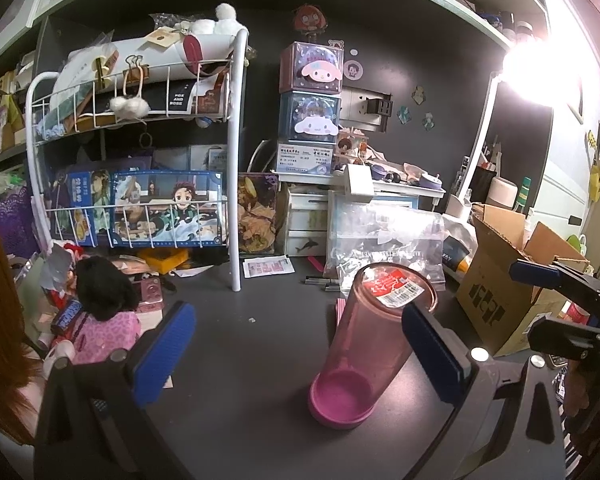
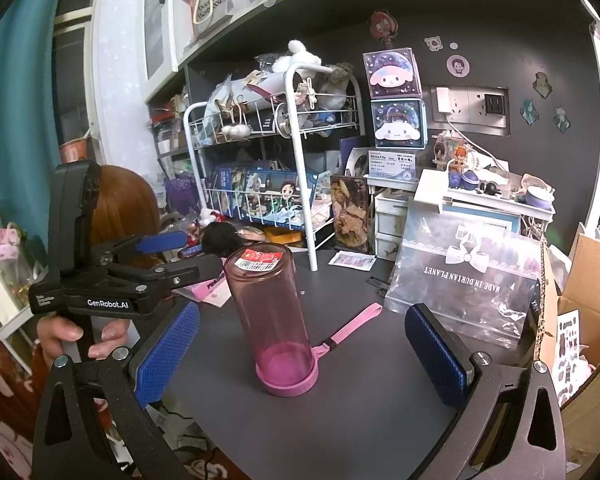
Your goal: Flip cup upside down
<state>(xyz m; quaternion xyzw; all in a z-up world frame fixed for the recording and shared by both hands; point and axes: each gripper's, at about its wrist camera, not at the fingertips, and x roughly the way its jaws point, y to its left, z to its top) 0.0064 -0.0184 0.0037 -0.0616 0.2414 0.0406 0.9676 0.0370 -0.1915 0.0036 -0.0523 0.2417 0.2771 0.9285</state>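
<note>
A tall translucent pink cup (image 1: 374,336) stands upside down on the dark desk (image 1: 252,392), pink lid end down, red price sticker on its upturned base. It also shows in the right wrist view (image 2: 270,312), with its pink strap (image 2: 350,326) lying to the right. My left gripper (image 1: 300,352) is open; the cup stands free between its blue pads, closer to the right pad (image 1: 432,354). My right gripper (image 2: 302,354) is open around the cup's base without touching. The left gripper also shows in the right wrist view (image 2: 180,254), left of the cup's top.
A white wire rack (image 2: 300,160) full of boxes stands behind. A clear plastic bag (image 2: 464,276) leans at right, beside an open cardboard box (image 1: 508,284). A doll in pink (image 1: 104,312) sits at left. Stacked character boxes (image 2: 396,104) and drawers line the back wall.
</note>
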